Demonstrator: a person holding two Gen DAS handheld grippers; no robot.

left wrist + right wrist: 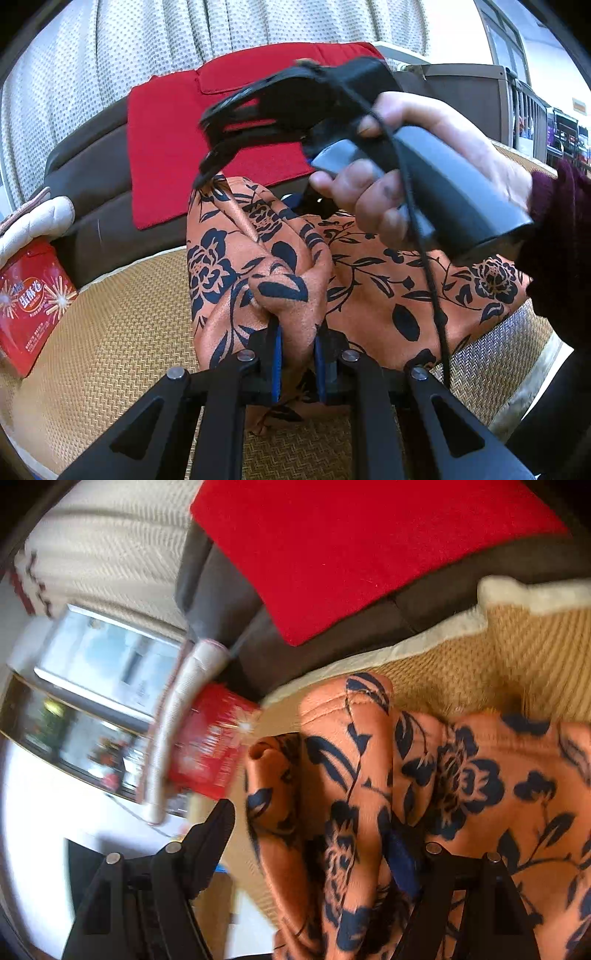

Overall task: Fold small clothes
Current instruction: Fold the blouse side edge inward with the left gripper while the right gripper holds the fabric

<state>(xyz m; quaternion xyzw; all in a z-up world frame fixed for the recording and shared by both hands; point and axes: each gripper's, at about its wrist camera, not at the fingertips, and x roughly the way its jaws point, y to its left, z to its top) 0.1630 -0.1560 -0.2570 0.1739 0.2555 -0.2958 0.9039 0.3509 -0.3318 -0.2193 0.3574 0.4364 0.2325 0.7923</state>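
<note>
An orange cloth with a dark blue flower print [369,288] lies bunched on a woven mat [122,325]. At the bottom of the left wrist view my left gripper [298,326] is shut on a raised fold of it, blue pads pressed on the fabric. A hand holds my right gripper [205,147] above the cloth's far edge, fingers spread and nothing between them. In the blurred right wrist view the right gripper [310,823] stands open over the orange cloth [461,775]. A fold of the cloth lies in the gap, partly covering the right finger [402,849].
A red fabric [166,147] covers a brown sofa back [92,155] behind the mat. A red snack box [29,302] and a white quilted item [33,221] sit at the left. A pale curtain [147,44] hangs behind.
</note>
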